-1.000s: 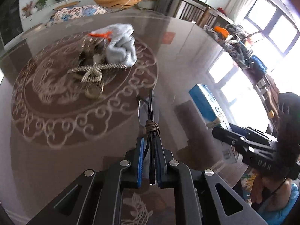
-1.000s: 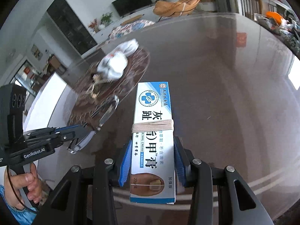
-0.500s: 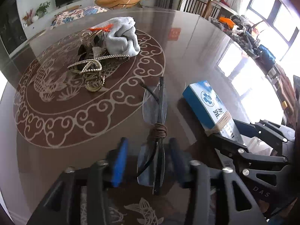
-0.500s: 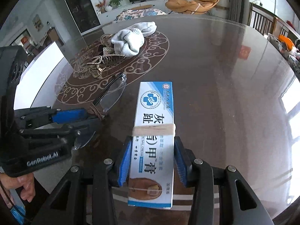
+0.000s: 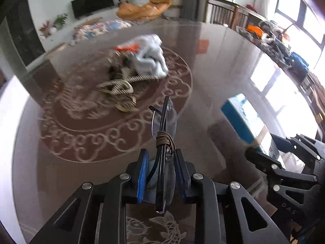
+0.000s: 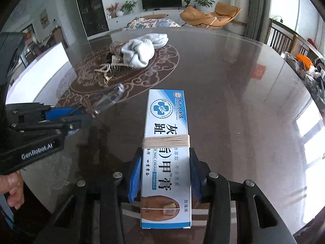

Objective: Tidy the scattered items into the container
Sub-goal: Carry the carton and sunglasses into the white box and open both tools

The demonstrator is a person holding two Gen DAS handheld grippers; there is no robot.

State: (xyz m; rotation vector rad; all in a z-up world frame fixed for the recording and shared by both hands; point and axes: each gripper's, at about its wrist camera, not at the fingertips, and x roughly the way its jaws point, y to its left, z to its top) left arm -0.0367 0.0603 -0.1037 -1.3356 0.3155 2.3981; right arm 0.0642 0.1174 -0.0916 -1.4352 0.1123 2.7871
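My left gripper is shut on folded rimless glasses bound with brown cord, held above the glass table; they also show in the right wrist view. My right gripper is shut on a blue-and-white nail cream box wrapped with string; the box also shows in the left wrist view. Farther off on the table lie a white sock, gold hair clips and something orange. No container is in view.
The round glass table has a brown patterned centre disc. Wooden chairs stand at the far edge and clutter at the right. The left gripper body sits left of the box.
The left gripper opened half a second ago with the glasses between its jaws and has closed on them again, lifting slightly. The right gripper kept hold of the box and turned towards the table centre.
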